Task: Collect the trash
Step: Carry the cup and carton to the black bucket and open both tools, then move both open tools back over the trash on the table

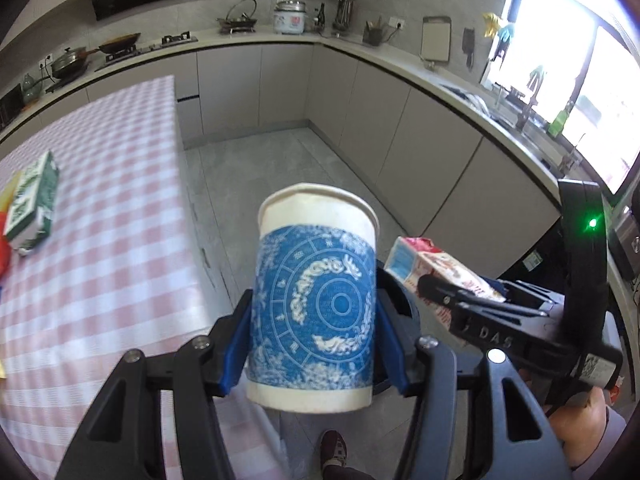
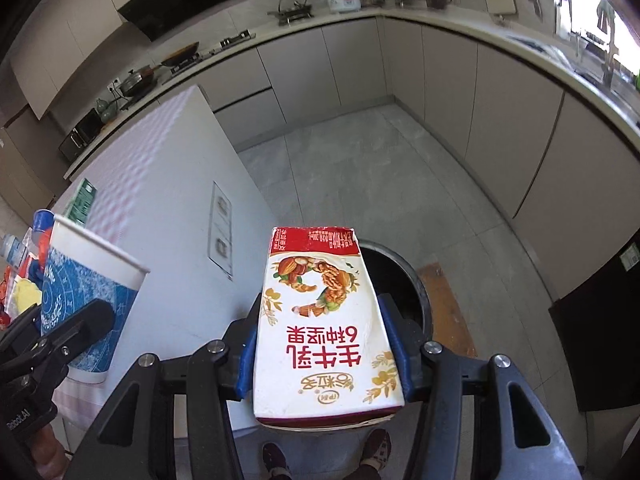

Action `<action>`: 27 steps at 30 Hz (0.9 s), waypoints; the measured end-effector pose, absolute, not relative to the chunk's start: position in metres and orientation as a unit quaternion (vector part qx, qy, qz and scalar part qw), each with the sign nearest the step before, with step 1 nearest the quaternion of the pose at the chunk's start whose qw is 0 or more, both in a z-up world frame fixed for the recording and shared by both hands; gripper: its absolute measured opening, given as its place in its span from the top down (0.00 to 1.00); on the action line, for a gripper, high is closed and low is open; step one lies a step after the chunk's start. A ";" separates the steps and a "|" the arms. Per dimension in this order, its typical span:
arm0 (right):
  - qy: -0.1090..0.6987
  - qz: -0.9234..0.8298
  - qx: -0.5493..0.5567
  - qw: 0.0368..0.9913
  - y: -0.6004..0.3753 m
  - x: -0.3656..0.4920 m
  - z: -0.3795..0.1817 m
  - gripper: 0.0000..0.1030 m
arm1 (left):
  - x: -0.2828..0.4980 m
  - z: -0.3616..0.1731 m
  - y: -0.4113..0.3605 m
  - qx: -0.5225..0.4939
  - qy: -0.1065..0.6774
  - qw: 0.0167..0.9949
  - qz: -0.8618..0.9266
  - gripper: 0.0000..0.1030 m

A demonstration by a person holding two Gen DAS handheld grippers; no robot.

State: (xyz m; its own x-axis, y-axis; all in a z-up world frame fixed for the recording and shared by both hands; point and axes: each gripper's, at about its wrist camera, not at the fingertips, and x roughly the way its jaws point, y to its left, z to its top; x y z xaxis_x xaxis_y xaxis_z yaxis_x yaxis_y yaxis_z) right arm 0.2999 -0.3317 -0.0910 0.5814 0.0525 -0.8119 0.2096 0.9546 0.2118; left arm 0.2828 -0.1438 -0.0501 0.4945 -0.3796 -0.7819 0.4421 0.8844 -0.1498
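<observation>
Left gripper [image 1: 314, 344]: blue pads clamped on both sides of a paper cup [image 1: 316, 296], tapered, white rim, blue-and-white circular print, held upright in the air beside the table [image 1: 112, 184] with its pink-white checked cloth. Right gripper [image 2: 326, 348]: pads closed on a rectangular milk carton [image 2: 326, 332], glossy white-and-red card, nut graphics, print upside down, top edge creased. Carton sits over a round dark bin [image 2: 404, 284] on the grey tiled floor. A green-white carton [image 1: 34, 204] lies flat on the cloth.

right gripper [image 2: 326, 344] clamping milk carton [image 2: 326, 332], above bin [image 2: 416, 292]
</observation>
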 end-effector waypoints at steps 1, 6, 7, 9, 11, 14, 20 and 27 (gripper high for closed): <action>0.462 -0.040 0.148 0.874 -0.338 0.303 -0.101 0.47 | 0.287 -0.058 -0.151 0.038 0.448 0.863 -0.231 0.44; 0.485 -0.023 0.151 0.861 -0.358 0.320 -0.138 0.46 | 0.299 -0.095 -0.173 0.043 0.472 0.858 -0.199 0.44; 0.490 -0.019 0.150 0.859 -0.362 0.323 -0.145 0.46 | 0.300 -0.098 -0.178 0.045 0.476 0.856 -0.195 0.43; 0.496 -0.012 0.151 0.855 -0.367 0.328 -0.155 0.46 | 0.302 -0.108 -0.183 0.046 0.486 0.853 -0.184 0.42; 0.503 -0.009 0.148 0.852 -0.373 0.334 -0.166 0.45 | 0.305 -0.118 -0.187 0.050 0.496 0.850 -0.170 0.40; 0.508 -0.007 0.146 0.849 -0.377 0.343 -0.176 0.45 | 0.311 -0.129 -0.192 0.056 0.505 0.848 -0.148 0.36; 0.499 -0.019 0.148 0.854 -0.383 0.349 -0.172 0.28 | 0.321 -0.125 -0.199 0.059 0.502 0.854 -0.120 0.15; 0.485 -0.042 0.164 0.858 -0.389 0.332 -0.142 0.28 | 0.307 -0.091 -0.193 0.039 0.480 0.866 -0.133 0.15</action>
